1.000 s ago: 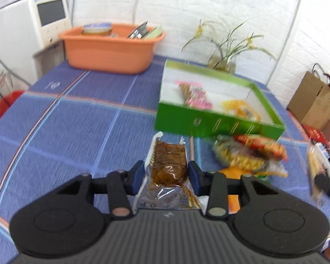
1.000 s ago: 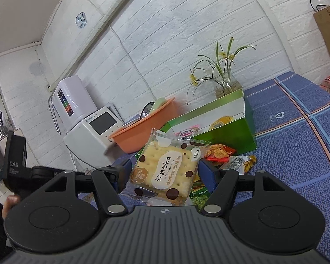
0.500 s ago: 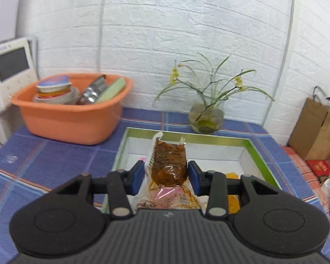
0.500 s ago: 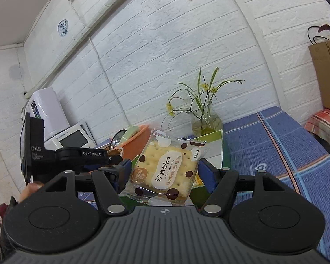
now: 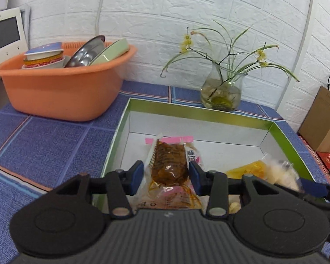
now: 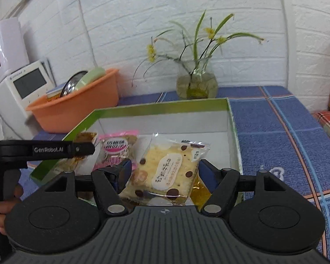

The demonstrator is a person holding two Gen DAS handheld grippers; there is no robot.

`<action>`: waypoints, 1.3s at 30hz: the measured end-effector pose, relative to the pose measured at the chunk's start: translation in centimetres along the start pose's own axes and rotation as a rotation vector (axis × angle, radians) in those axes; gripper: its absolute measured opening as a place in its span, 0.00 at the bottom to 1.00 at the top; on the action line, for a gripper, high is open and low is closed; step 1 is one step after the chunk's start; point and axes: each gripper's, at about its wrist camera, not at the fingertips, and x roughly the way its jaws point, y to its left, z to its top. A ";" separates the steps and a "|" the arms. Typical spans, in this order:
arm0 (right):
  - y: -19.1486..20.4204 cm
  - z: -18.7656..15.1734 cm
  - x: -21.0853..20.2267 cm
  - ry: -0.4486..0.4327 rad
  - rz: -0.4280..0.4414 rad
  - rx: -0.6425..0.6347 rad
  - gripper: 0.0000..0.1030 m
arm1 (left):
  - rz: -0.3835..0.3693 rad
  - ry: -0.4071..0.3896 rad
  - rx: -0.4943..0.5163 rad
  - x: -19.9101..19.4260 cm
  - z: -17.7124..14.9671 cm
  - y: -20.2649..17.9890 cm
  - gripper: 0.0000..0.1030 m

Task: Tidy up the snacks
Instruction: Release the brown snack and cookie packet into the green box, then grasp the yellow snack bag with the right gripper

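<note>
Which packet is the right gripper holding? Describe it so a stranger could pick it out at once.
Find the green box with white inner walls on the blue checked cloth, in front of the glass vase. Over its near end the right gripper holds the cracker packet. Unlike the pink-labelled packet beside it, it is clear, showing a pale square cracker, brown dots and a white oval label.

White brick wall (image 5: 165, 11) behind; blue checked surface (image 5: 43, 145); vase (image 5: 221, 92) at 12 o'clock, basin (image 5: 61, 90) at 10.
</note>
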 end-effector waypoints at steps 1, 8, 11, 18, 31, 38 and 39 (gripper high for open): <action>0.0 -0.1 -0.3 -0.008 -0.010 0.008 1.00 | 0.005 -0.008 0.010 -0.1 0.0 -0.1 0.44; -1.3 -0.7 -5.1 -0.162 -0.018 0.192 1.00 | 0.046 -0.120 0.065 -2.4 0.0 -1.0 0.61; -1.7 -1.4 -7.8 -0.204 0.017 0.259 1.00 | 0.071 -0.159 0.098 -3.3 -0.1 -1.5 0.69; -2.1 -5.7 -14.1 -0.212 0.094 0.325 1.00 | 0.064 -0.258 0.140 -7.6 -0.4 -2.6 0.83; -4.0 -12.3 -18.8 -0.064 0.167 0.377 1.00 | -0.009 -0.046 0.283 -14.5 -10.1 -2.4 0.91; -6.2 -15.2 -18.8 0.007 0.175 0.548 1.00 | -0.493 0.050 0.110 -17.7 -13.0 -2.8 0.90; -6.5 -15.5 -18.7 0.016 0.184 0.576 1.00 | -0.543 0.070 0.114 -17.5 -13.3 -3.6 0.90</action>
